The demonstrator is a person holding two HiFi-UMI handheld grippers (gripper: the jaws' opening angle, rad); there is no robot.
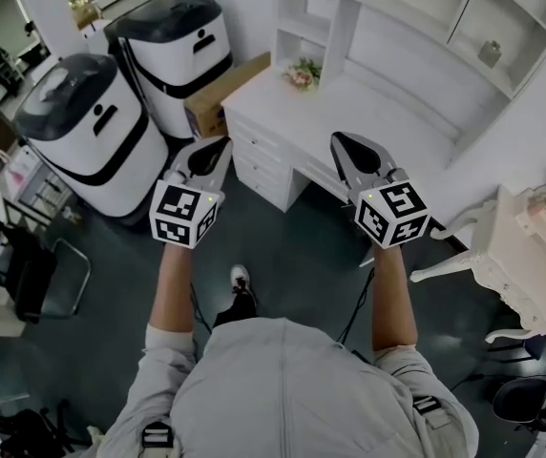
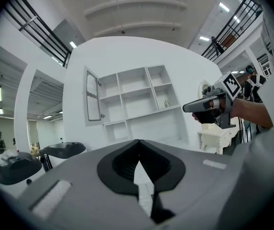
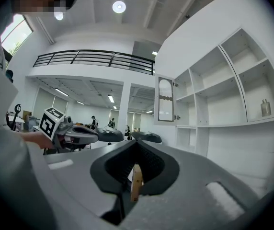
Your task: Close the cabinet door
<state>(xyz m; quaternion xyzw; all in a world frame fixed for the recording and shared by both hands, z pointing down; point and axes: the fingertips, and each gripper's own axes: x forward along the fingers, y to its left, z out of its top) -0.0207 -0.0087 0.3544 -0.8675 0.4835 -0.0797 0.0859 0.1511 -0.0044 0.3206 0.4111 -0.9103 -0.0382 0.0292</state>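
1. White and high-ceilinged, the room has a railed gallery overhead. A person stands facing an open shelf unit (image 2: 137,95) that rises above a white surface (image 1: 368,103) with drawers.
2. Two rounded white machines (image 1: 82,132) with dark lids stand left of the surface. A cardboard box (image 1: 225,93) sits between them and it.
3. The cabinet door (image 3: 165,99) hangs at the upper left corner of the shelf unit. It is swung out open, so its narrow arched inset panel faces the room. It is the only door on the unit; the other compartments are bare.
4. It looks like a stiff, light, hinged panel that should swing with a gentle push. The flat frame near the free edge seems the best place to press. If the arched inset is glass, it is best left alone.
5. The left tongs (image 1: 218,146) and right tongs (image 1: 347,149) are held level, side by side, in front of the person. Both are well apart from the door, and both are closed tip to tip with nothing held.
6. A small knob (image 3: 177,117) sits low on the door's free edge and could be pinched instead.
7. Flowers (image 1: 302,72) rest on the surface, and a small bottle (image 3: 265,108) stands on a shelf.
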